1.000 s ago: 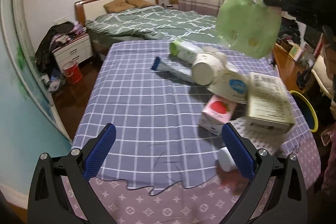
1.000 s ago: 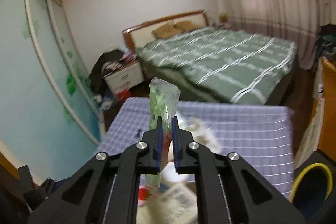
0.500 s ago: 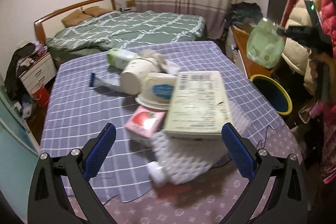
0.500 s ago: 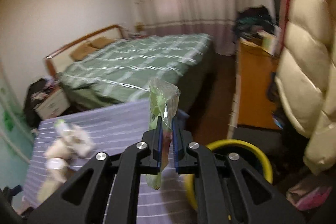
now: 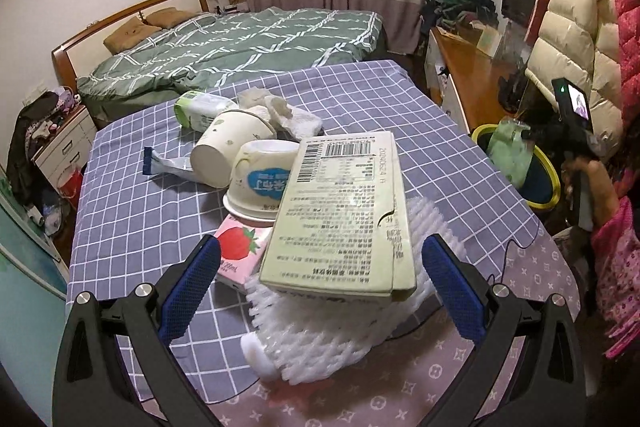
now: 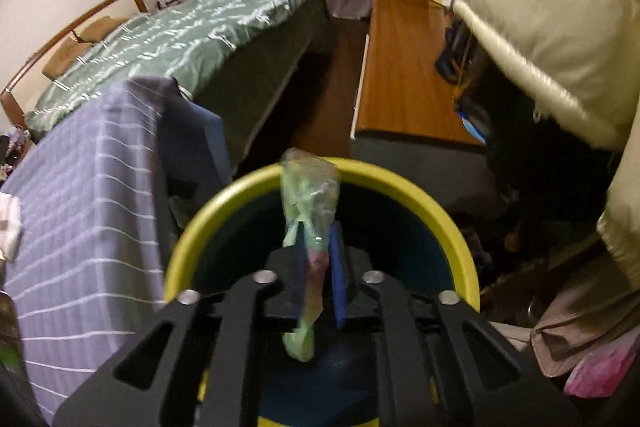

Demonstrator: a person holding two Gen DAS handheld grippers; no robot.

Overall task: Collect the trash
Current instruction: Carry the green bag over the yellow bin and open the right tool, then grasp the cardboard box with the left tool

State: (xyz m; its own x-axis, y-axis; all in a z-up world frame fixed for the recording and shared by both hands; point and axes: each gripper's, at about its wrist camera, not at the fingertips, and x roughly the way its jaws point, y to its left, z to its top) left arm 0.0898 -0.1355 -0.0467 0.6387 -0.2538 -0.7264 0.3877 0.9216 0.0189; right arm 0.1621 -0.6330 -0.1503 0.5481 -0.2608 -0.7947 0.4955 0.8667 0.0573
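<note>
My right gripper [image 6: 318, 267] holds a crumpled green plastic bag [image 6: 308, 203] over the mouth of a dark bin with a yellow rim [image 6: 404, 187]; its blue pads have parted slightly, and the bag still hangs between them. From the left wrist view the bag [image 5: 510, 157] hangs at the bin [image 5: 546, 171] beside the table's right edge. My left gripper [image 5: 320, 283] is open and empty above the table, straddling a pale flat carton [image 5: 344, 211] that lies on white foam netting [image 5: 340, 331].
On the checked tablecloth [image 5: 132, 219] lie a strawberry milk carton [image 5: 240, 251], two paper cups [image 5: 228, 151], a bowl [image 5: 260, 183], a wrapper [image 5: 168, 167] and tissues [image 5: 292, 115]. A bed [image 5: 240, 43], a wooden desk [image 6: 404, 75] and hanging coats [image 6: 540, 11] surround the bin.
My right gripper has swung from above the table down over the bin with the bag, and its pads have begun to part. The left gripper has turned right and moved in over the carton.
</note>
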